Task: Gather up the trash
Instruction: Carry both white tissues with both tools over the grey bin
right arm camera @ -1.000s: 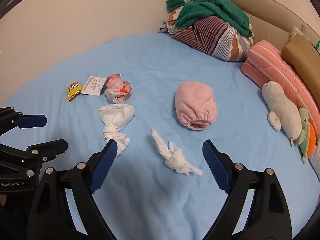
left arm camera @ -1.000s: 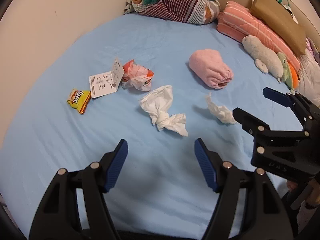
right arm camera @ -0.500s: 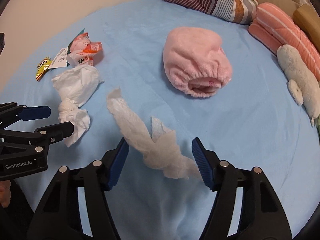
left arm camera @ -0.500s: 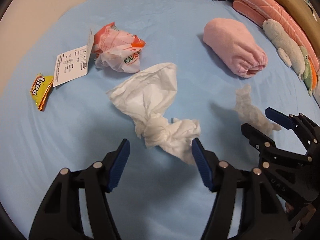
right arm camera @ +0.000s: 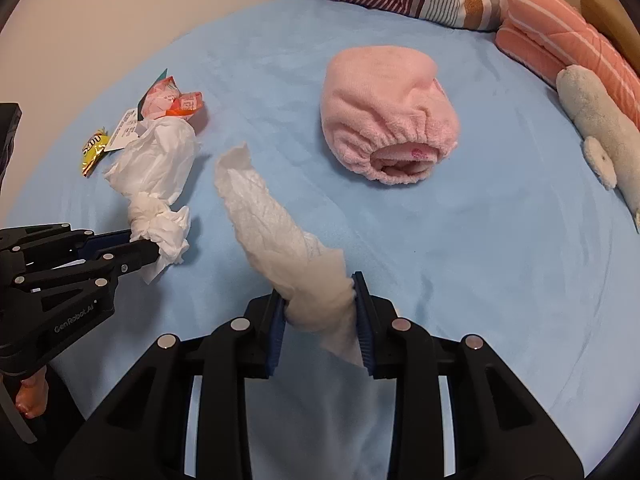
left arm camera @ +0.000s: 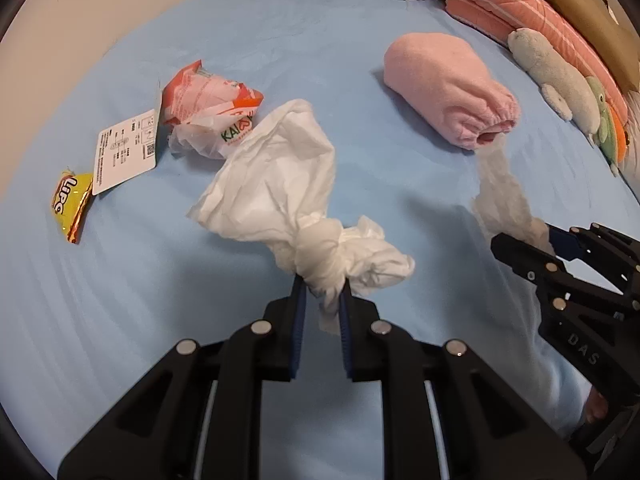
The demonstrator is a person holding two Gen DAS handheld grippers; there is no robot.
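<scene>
Grasp step: left gripper (left arm camera: 322,304) closing on knotted tissue (left arm camera: 296,196), right gripper (right arm camera: 320,312) closing on tissue (right arm camera: 276,232), beside the pink roll (right arm camera: 384,116). Next, lift both clear.

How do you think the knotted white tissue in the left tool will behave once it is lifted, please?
The knotted white tissue is crumpled thin paper, so it is probably very light. Its loose end beyond the knot will likely flop and sway. The left tool is closing on the bunched knot, which should hold, though thin paper could tear if tugged.
</scene>
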